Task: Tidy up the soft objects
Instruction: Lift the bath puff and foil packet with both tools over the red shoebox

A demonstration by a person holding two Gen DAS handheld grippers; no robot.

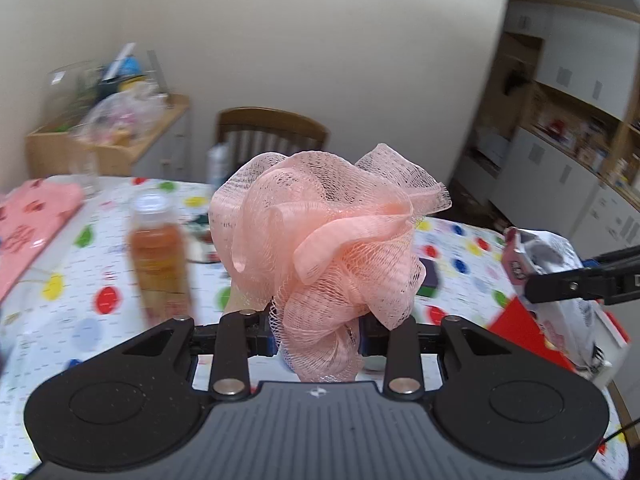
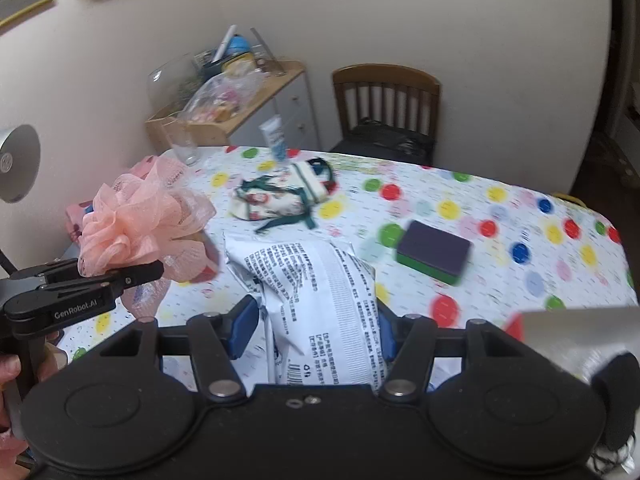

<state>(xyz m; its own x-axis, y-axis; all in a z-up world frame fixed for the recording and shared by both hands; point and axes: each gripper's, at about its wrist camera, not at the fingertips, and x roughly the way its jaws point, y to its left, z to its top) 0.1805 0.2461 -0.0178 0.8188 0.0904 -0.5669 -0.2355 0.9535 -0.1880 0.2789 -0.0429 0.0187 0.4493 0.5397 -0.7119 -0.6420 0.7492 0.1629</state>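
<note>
The peach-pink mesh bath sponge is up in the air above the table, pinched at its lower end by the left gripper; its fingers are closed narrowly on the netting. Just beside it to the right, the right gripper holds a white soft packet with black printed text, its blue-padded fingers about half open and pressing both sides of the packet. Under them, the table has a white cloth with coloured dots. On it lie a floral fabric pouch with green straps, a purple and green rectangular block, and a blurred bottle with orange liquid.
</note>
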